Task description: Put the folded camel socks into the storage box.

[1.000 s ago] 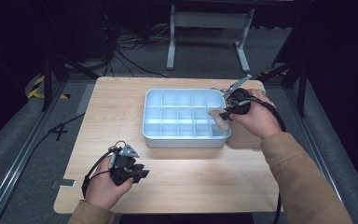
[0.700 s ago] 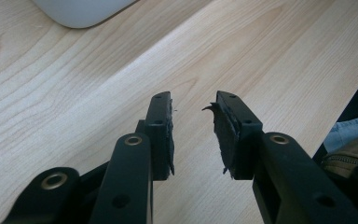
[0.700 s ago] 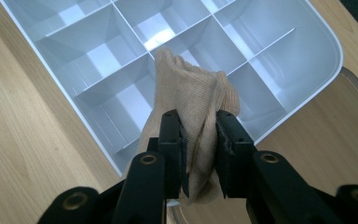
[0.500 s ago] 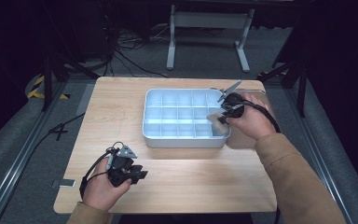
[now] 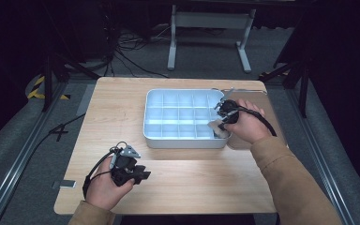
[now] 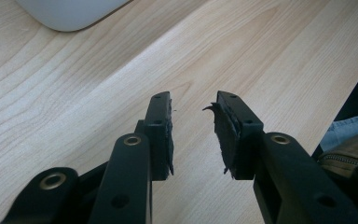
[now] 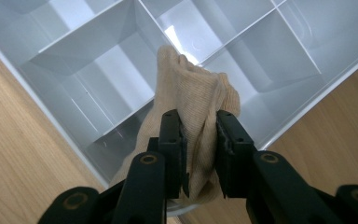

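Over at the near right corner of the white divided tray [image 5: 183, 140], the right gripper [image 5: 219, 123] is clamped on a bunched-up beige cloth [image 7: 193, 105], looks like a sock tbh. Right gripper view shows both pads [image 7: 172, 140] pressing into the fabric from either side, jaws about halfway in, w/ the cloth poking up above the tips and hanging below them. Cloth sits over the tray's corner compartment; can't tell if the bottom end touches the tray floor or not.

Left gripper [image 5: 138, 174] is way off from all that, low over the wooden surface [image 5: 122, 103] near its front left, well apart from the tray. Its jaws stand apart w/ nothing between them, just bare wood grain showing thru the gap in the left gripper view. One pad [image 6: 223, 126] looks kinda frayed at the top edge. A rounded tray corner [image 6: 70, 14] shows at the top of that view.
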A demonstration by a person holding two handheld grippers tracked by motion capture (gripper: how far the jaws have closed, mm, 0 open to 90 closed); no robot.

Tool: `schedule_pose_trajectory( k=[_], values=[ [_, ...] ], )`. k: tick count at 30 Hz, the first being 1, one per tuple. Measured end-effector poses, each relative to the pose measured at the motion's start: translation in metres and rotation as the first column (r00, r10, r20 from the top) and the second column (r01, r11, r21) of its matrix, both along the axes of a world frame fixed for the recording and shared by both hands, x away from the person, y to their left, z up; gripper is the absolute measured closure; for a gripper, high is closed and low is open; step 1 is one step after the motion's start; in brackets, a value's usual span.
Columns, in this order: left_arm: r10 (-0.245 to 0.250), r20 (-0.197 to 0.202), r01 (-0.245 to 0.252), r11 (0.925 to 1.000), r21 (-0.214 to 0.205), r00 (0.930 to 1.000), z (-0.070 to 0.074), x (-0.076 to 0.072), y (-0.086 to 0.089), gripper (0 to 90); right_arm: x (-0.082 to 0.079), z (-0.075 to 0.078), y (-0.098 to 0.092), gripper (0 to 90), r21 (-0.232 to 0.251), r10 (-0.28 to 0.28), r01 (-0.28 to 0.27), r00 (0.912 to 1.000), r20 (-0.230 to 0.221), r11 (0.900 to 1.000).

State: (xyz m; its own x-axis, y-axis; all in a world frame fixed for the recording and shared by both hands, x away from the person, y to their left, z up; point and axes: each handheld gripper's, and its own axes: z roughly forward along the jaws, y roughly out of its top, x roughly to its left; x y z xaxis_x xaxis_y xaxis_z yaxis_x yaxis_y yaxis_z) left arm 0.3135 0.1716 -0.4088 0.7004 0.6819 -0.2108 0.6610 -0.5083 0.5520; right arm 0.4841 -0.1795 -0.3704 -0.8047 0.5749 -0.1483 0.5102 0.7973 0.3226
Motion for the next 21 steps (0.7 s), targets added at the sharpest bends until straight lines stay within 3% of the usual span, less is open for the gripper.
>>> schedule_pose_trajectory(
  k=[14, 21],
  values=[
    [-0.011, -0.005, 0.011, 0.9999, 0.010, 0.9999, 0.000, 0.001, -0.002, 66.5, 0.004, -0.020, 0.005, 74.3, -0.057, -0.019, 0.015, 0.9979, -0.062, 0.9982],
    [-0.006, -0.011, 0.006, 1.0000, 0.007, 0.9999, -0.001, 0.001, -0.002, 66.5, 0.008, -0.038, 0.007, 74.4, -0.094, -0.028, 0.018, 0.9942, -0.104, 0.9955]
  ],
)
